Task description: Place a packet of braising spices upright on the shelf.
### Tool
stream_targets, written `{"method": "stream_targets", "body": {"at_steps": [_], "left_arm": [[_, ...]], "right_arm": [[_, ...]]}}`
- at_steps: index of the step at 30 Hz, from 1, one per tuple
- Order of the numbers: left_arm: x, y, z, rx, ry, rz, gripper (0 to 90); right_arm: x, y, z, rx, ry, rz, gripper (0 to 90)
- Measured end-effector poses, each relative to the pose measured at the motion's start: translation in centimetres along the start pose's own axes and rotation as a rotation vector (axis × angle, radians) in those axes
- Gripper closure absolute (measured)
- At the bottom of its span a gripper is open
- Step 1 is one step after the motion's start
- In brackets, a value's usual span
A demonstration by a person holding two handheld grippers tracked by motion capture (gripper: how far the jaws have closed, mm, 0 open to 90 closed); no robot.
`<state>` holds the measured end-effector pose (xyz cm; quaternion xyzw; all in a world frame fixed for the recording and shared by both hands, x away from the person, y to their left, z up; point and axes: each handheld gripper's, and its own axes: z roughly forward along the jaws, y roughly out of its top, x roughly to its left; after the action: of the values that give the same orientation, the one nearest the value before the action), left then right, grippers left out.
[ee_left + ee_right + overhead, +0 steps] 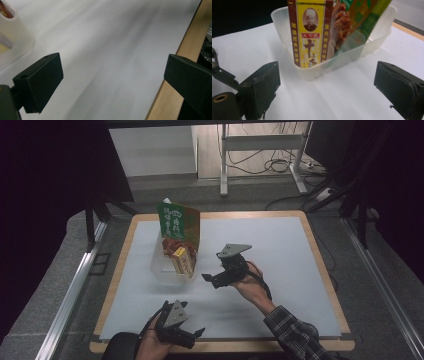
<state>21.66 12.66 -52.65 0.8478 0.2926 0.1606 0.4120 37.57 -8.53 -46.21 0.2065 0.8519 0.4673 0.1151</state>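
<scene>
Yellow box (310, 32) marked "十三" in clear tub (287, 32) beside green packet (178, 221); both grippers' fingers (260, 87) wide apart, empty.

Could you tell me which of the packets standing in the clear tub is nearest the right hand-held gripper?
The yellow box with red side bands, at the clear tub's near corner; the green packet stands behind it.
</scene>
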Motion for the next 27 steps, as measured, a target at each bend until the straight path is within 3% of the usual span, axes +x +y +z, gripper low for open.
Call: {"method": "stream_targets", "body": {"at_steps": [4, 9, 27], "left_arm": [[0.0, 0.0, 0.0, -0.002, 0.001, 0.000, 2.2], [0.0, 0.0, 0.0, 0.000, 0.001, -0.002, 2.2], [0.1, 0.0, 0.1, 0.002, -0.002, -0.005, 2.2]], "right_arm": [[-0.3, -0.6, -0.7, 0.009, -0.007, 0.012, 5.9], [-0.9, -1.2, -1.5, 0.022, 0.014, 0.062, 2.8], [-2.1, -3.8, -6.1, 0.047, -0.051, 0.098, 0.0]]}}
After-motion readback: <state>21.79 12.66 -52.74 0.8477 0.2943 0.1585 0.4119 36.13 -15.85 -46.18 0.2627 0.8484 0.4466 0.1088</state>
